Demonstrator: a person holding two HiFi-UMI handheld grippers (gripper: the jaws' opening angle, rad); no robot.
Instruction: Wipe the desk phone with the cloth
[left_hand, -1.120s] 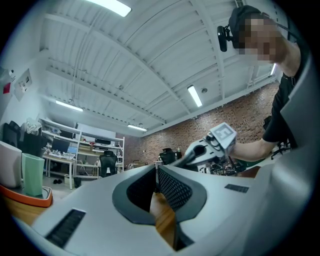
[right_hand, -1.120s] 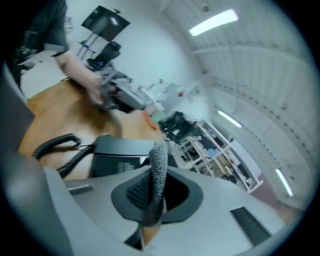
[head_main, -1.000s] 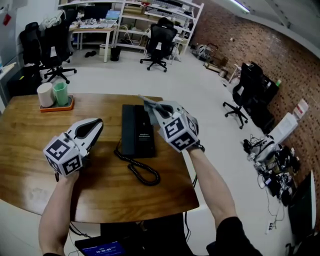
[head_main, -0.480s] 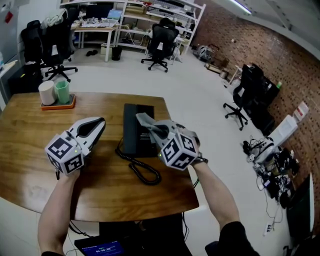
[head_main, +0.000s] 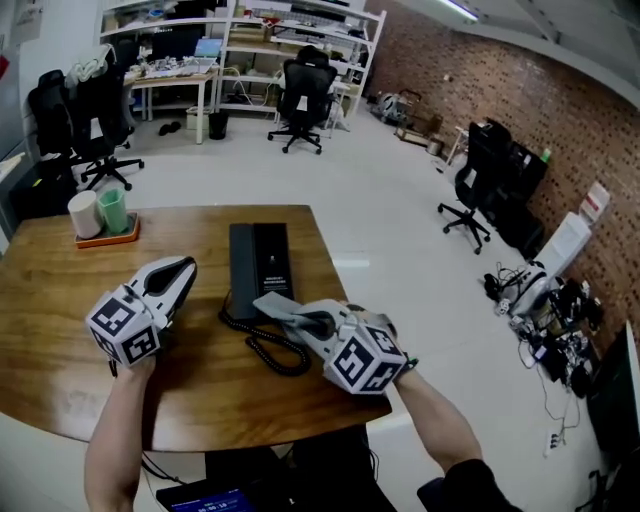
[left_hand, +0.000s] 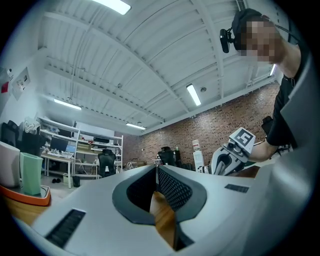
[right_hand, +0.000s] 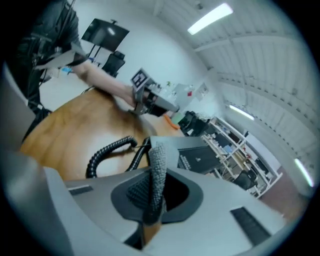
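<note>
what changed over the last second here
The right tongs, shut on the cloth, drew back toward the person along the desk phone, from its far end to its near end by the coiled cord. The left tongs stayed shut and empty; the phone did not move.

Desk phone (head_main: 256, 258), near corner behind the cloth (head_main: 274, 304); table (head_main: 60, 300), left edge beyond the frame.

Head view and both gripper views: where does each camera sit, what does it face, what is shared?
Head view: on the head, down at desk phone; forearms, left gripper, right gripper show.
Left gripper view: along its shut jaws, toward the right gripper.
Right gripper view: along jaws shut on cloth, toward the phone.
Shared: the phone, in head and right gripper views.
</note>
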